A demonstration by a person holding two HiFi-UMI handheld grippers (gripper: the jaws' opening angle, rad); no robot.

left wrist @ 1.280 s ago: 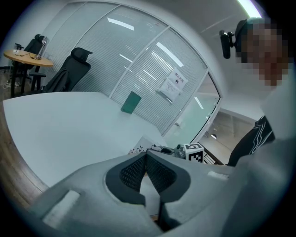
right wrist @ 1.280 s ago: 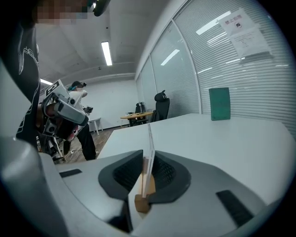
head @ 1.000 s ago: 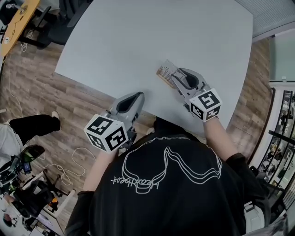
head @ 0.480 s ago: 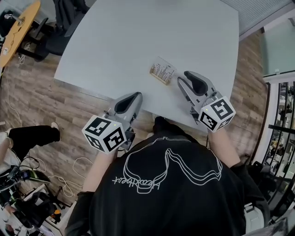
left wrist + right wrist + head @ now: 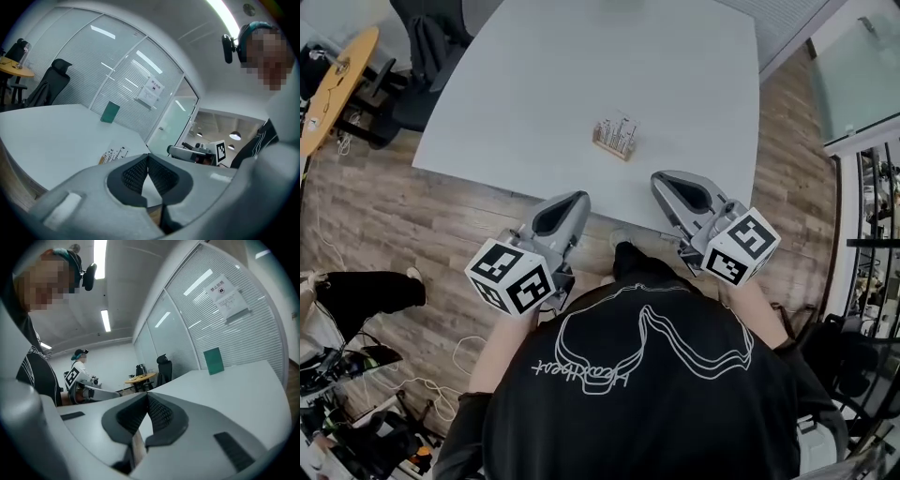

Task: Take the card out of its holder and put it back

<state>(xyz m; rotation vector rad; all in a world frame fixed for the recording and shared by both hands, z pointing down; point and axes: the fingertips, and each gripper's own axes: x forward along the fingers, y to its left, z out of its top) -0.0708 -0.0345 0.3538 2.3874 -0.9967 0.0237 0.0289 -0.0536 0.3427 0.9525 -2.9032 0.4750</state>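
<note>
The card point(image 5: 618, 129) stands upright in its small wooden holder point(image 5: 612, 147), a little right of the middle of the pale grey surface point(image 5: 525, 84) and closer to its near edge than its far one. Nothing touches it. From how it sits, we judge the card is back in place, so the step in hand is the clean getaway.

Both grippers hang well apart from the holder, out at the near edge of the surface. The left gripper point(image 5: 580, 195) is to the near left of the holder. Its pads meet at the tips with nothing between them. The right gripper point(image 5: 659, 179) is to the near right. Its jaws have just snapped together, and they too hold nothing.

To finish this well, we would keep both grippers low-risk. That means jaws together, tips pointed away from the card's top edge, and no sweep across the line between us and the holder. The holder looks light, and a brush against it could tip it or skid it along the smooth surface.

If another round is wanted, we would open the right gripper before reaching in, not over the card. We would come at the card's upper edge squarely and pinch only the card. The left gripper would steady the wooden base so the lift doesn't drag the holder with it.
</note>
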